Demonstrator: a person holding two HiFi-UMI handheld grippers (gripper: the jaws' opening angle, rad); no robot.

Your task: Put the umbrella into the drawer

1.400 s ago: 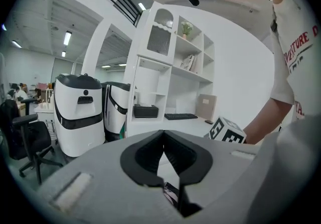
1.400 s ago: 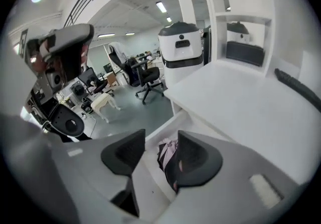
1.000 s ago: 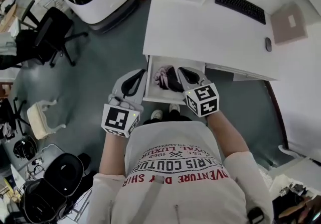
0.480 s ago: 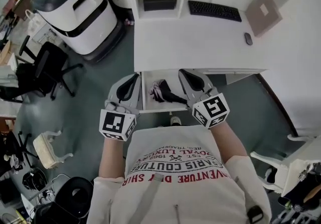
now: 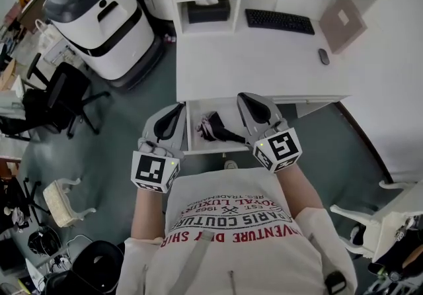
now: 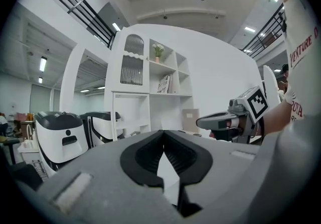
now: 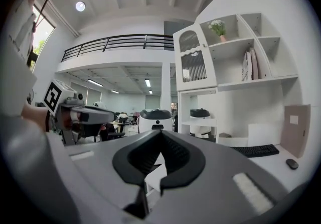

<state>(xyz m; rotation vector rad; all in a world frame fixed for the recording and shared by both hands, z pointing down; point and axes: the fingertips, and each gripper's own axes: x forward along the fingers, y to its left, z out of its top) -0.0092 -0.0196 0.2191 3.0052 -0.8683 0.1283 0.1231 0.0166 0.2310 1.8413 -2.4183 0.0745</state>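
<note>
Although the left gripper [image 5: 173, 115] hangs just beside the left wall of the open drawer [image 5: 193, 112], it holds nothing. Its own view shows its jaws pressed together at the tips with only the room beyond them.

The drawer stands pulled out from under the white desk [image 5: 264, 69]. The umbrella [image 5: 213, 128] lies inside it, folded short, a dark bundle with pale pinkish patches. It sits toward the middle of the compartment, and its dark handle [image 5: 232, 135] points to the right.

By its look it is a compact folding kind. I judge it light, with a stiff telescoped shaft at the core and loose, soft fabric gathered round it. That cloth is likely slick and would slide or bunch under the pads, so a pinch on the canopy alone would be a poor hold.

The handle, or the firm middle where the shaft backs the fabric, seems the better place to grip if it needs shifting. It should bear a firm squeeze there, though the thin ribs could bend if caught sideways.

At the drawer's right side the right gripper [image 5: 248, 100] is also closed and empty, its jaws meeting with nothing between them. With the umbrella already in place, the task's main step looks done, and the drawer is not yet pushed in.
</note>
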